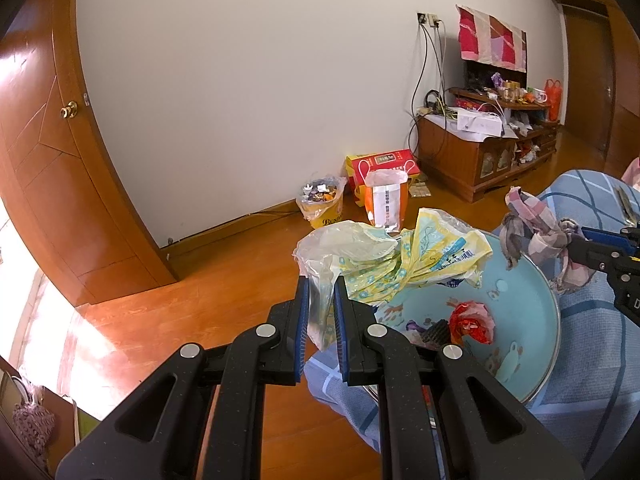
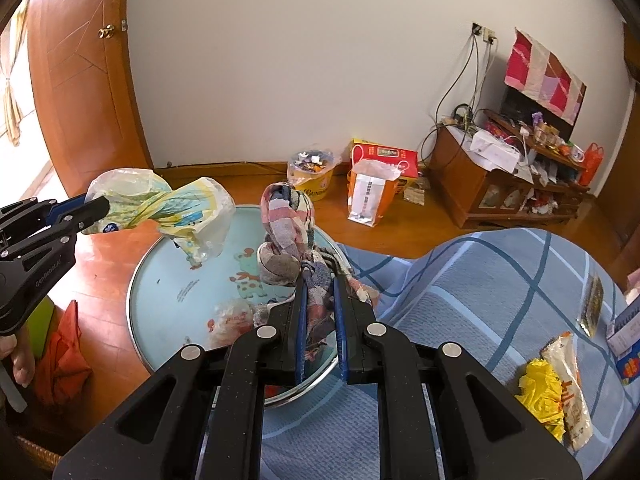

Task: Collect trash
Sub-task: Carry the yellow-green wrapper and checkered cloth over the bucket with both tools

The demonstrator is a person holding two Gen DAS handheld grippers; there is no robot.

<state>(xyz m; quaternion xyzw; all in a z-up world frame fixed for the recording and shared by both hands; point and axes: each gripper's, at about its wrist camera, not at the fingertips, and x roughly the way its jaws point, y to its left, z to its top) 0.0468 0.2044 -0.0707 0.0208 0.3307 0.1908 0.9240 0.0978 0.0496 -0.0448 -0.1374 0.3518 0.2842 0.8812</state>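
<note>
The yellow and white plastic bag (image 1: 400,264) is crumpled and held up in the air over the far left edge of the round blue tray (image 1: 536,304). The left gripper (image 1: 321,284) is pinching one end of the bag between its blue pads, and the rest of the bag sticks out to the right. From the right wrist view the same bag (image 2: 176,208) hangs from the left gripper (image 2: 100,206) above the left side of the tray (image 2: 168,292).

The checked cloth (image 2: 288,236), pink, grey and blue, is bunched up and stands over the right part of the tray. The right gripper (image 2: 320,284) is pinching its lower end. In the left wrist view the cloth (image 1: 536,224) hangs from the right gripper (image 1: 576,246) at the far right.

A red crumpled wrapper (image 1: 470,322) lies in the tray, on the near side.

The tray sits on a blue checked blanket (image 2: 480,300). On the blanket, near and to the right, lie a yellow crumpled bag (image 2: 540,392) and a long snack packet (image 2: 568,384), touching each other.

Far away by the white wall stand a yellow bucket full of trash (image 1: 322,204), a white and orange paper bag (image 1: 386,200) and a red box (image 1: 384,160). A wooden cabinet (image 1: 480,152) stands to the far right of them.
</note>
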